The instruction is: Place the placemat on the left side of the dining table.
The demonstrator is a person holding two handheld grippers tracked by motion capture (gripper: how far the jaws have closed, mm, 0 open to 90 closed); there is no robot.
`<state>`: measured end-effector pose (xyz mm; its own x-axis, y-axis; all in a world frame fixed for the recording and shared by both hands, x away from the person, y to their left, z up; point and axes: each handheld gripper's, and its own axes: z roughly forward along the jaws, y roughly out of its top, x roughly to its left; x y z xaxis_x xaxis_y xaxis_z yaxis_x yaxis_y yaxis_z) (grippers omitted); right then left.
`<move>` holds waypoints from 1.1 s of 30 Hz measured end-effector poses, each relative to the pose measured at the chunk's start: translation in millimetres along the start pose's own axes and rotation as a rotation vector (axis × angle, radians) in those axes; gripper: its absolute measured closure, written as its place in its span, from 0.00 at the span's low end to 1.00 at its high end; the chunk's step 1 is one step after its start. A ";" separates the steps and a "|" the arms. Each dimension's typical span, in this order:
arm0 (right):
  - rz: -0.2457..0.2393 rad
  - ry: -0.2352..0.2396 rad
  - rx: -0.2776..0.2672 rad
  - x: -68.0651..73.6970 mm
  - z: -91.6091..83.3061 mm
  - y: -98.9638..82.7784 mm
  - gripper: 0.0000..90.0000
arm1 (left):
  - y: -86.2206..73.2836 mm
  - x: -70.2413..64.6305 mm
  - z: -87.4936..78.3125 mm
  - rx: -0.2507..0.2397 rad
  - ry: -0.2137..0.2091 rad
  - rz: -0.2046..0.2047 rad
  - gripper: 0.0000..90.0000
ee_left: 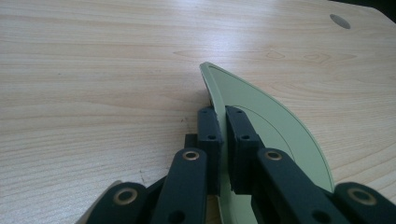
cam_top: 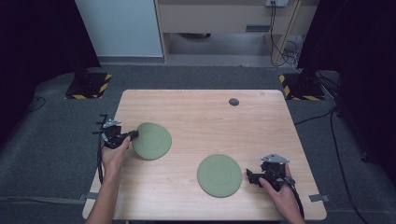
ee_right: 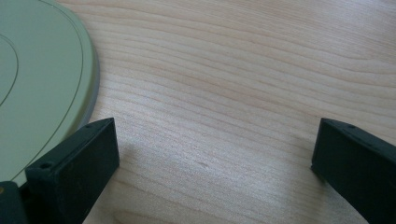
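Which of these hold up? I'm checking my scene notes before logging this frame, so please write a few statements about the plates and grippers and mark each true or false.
1. The left gripper is shut on the rim of a green plate. True.
2. That plate lies flat on the table. False: in the left gripper view it is tilted up on its edge.
3. The right gripper is open with bare wood between its jaws. True.
4. The right gripper holds the second green plate. False: that plate lies flat beside the gripper, ungrasped.
5. The two plates are stacked. False: they lie apart on the table.
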<state>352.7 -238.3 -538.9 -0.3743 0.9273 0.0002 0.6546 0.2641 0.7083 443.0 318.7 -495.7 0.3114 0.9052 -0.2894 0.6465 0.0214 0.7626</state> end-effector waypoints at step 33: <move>0.000 0.000 0.000 0.0 0.0 0.0 0.01 | -5.5 17.3 1.0 0.027 0.082 0.011 0.94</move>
<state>352.7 -238.3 -538.9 -0.3745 0.9272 0.0000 0.6546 0.2644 0.7083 445.5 333.8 -505.5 0.2613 0.9369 -0.2322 0.6621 0.0011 0.7494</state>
